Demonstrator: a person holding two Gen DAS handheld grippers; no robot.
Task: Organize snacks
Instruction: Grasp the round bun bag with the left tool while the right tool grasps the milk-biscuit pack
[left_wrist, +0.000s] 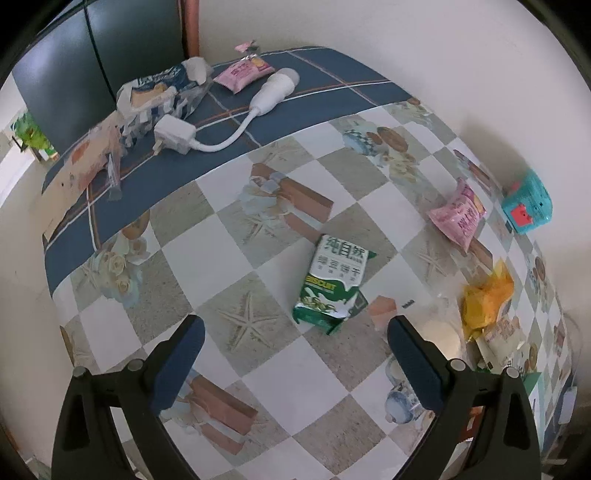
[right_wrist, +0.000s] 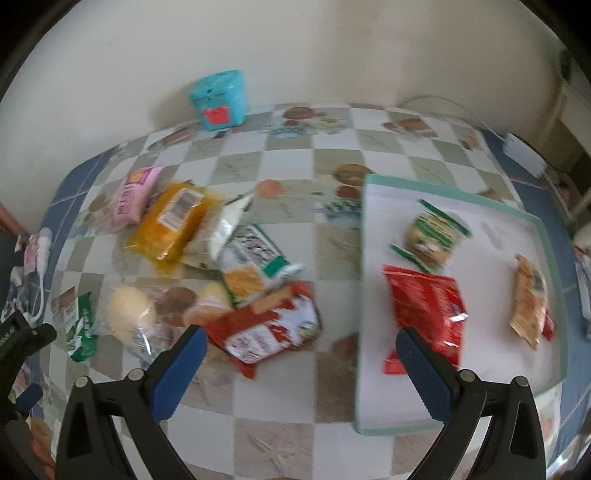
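Note:
My left gripper (left_wrist: 295, 328) is open and empty, low over the checked tablecloth, with a green and white biscuit pack (left_wrist: 334, 282) lying just beyond its fingertips. A pink pack (left_wrist: 458, 216) and an orange pack (left_wrist: 487, 299) lie to its right. My right gripper (right_wrist: 301, 339) is also open, holding nothing. It hangs between a pile of snacks and a white tray (right_wrist: 373, 295) with a green rim. The pile has a red and white pack (right_wrist: 267, 328), an orange bag (right_wrist: 173, 221) and bread rolls (right_wrist: 131, 310). On the tray lie a red pack (right_wrist: 428, 306), a green cookie pack (right_wrist: 430, 234) and a tan pack (right_wrist: 530, 306).
A teal box (right_wrist: 220, 99) stands against the wall. At the far end of the table are a white plug with a cord (left_wrist: 175, 134), an opened blue snack bag (left_wrist: 162, 90) and another pink pack (left_wrist: 243, 74). A dark chair back (left_wrist: 99, 51) is behind them.

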